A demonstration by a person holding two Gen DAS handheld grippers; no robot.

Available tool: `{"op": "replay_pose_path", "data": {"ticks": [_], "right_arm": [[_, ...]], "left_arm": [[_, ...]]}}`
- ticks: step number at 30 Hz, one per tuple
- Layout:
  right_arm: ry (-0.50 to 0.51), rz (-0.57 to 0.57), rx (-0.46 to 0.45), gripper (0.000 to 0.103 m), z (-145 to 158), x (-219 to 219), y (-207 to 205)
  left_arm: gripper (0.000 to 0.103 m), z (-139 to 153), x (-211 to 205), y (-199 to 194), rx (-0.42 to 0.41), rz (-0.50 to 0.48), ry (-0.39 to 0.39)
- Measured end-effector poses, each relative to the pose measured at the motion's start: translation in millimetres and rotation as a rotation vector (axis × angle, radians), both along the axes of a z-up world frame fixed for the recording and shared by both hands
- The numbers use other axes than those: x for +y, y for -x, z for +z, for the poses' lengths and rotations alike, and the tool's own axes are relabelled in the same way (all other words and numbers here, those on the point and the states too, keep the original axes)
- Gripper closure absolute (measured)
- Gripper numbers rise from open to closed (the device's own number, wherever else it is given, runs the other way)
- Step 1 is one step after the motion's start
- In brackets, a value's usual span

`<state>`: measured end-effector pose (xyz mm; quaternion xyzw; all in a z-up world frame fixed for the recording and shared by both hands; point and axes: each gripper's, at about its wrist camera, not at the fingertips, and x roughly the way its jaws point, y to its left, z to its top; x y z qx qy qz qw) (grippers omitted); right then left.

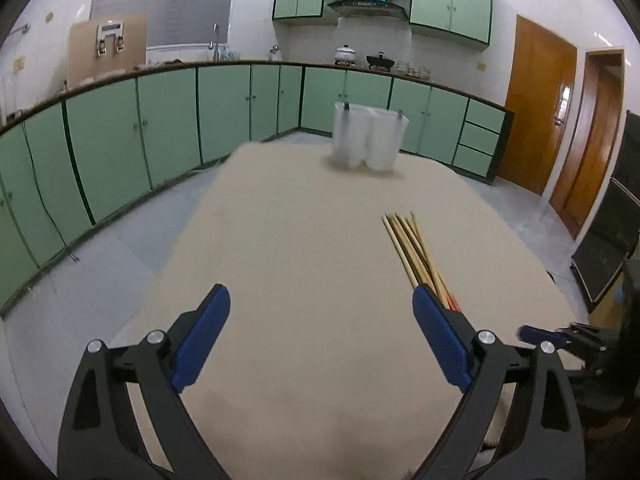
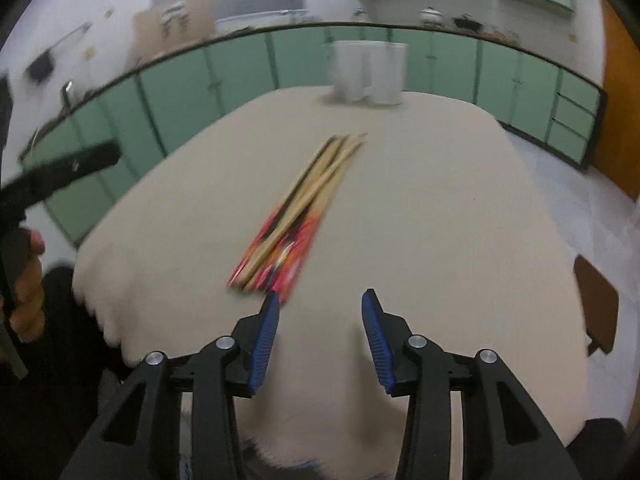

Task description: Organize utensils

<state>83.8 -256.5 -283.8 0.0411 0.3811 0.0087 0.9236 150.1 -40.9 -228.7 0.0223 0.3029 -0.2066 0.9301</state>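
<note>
1. Left claw (image 1: 320, 304): spread wide, holding nothing, poised above the beige surface (image 1: 304, 240)
2. Right claw (image 2: 320, 308): parted to a moderate gap, holding nothing; its left finger tip sits just beside the red ends of the chopsticks (image 2: 304, 200)
3. Chopsticks: bundled flat, mid-surface, tips pointing toward the white utensil holder (image 1: 368, 140)
4. Holder: upright at the far edge, well apart from the chopsticks

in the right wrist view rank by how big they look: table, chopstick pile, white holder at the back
1. table, fills most of the view
2. chopsticks
3. holder, though it stands farthest off, so its real size against the chopsticks is unsure
</note>
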Motion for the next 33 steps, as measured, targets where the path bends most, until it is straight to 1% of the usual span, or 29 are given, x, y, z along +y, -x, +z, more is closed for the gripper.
{"op": "replay_pose_path", "data": {"ticks": [1,2,5,7,9,11,13,15,16,18,20,22,24,25,27,30,33], "right_arm": [[0.028,0.014,-0.004,0.060,-2,8,0],[0.036,0.022,0.001,0.060,-4,13,-3],[0.061,0.029,0.000,0.060,-7,15,-13],[0.059,0.024,0.019,0.060,-12,10,-21],[0.061,-0.013,0.011,0.059,-15,-3,-17],[0.045,-0.072,0.015,0.059,-16,-23,-12],[0.029,-0.105,0.018,0.059,-17,-39,-10],[0.023,-0.111,0.018,0.059,-17,-47,-4],[0.020,-0.111,0.016,0.057,-16,-48,-2],[0.011,-0.112,0.011,0.057,-16,-50,1],[0.006,-0.107,0.012,0.056,-18,-50,1],[0.008,-0.102,0.011,0.053,-18,-49,0],[0.022,-0.098,0.009,0.051,-19,-45,2],[0.026,-0.096,0.007,0.051,-20,-45,2],[0.027,-0.095,0.007,0.051,-19,-44,2],[0.023,-0.099,0.008,0.051,-18,-45,1],[0.031,-0.097,0.007,0.051,-18,-43,-1]], "left_arm": [[0.013,-5,2,5,-0.001,-0.003,0.009],[0.013,-7,1,8,0.004,-0.011,0.014],[0.013,-15,-8,5,0.023,-0.037,-0.011],[0.013,-21,-12,4,0.043,-0.057,-0.012],[0.013,-27,-17,3,0.058,-0.071,-0.018],[0.013,-35,-26,3,0.068,-0.099,-0.048],[0.013,-44,-38,6,0.073,-0.135,-0.075],[0.013,-52,-51,9,0.084,-0.171,-0.101],[0.013,-57,-59,10,0.084,-0.185,-0.126],[0.013,-61,-70,7,0.090,-0.201,-0.142],[0.013,-68,-81,4,0.089,-0.210,-0.179],[0.013,-74,-89,2,0.088,-0.219,-0.208],[0.013,-77,-93,-4,0.088,-0.212,-0.216],[0.014,-76,-91,-7,0.095,-0.204,-0.204],[0.018,-75,-82,-13,0.098,-0.156,-0.208],[0.020,-74,-67,-19,0.136,-0.109,-0.180],[0.021,-72,-66,-18,0.126,-0.120,-0.177]]}}
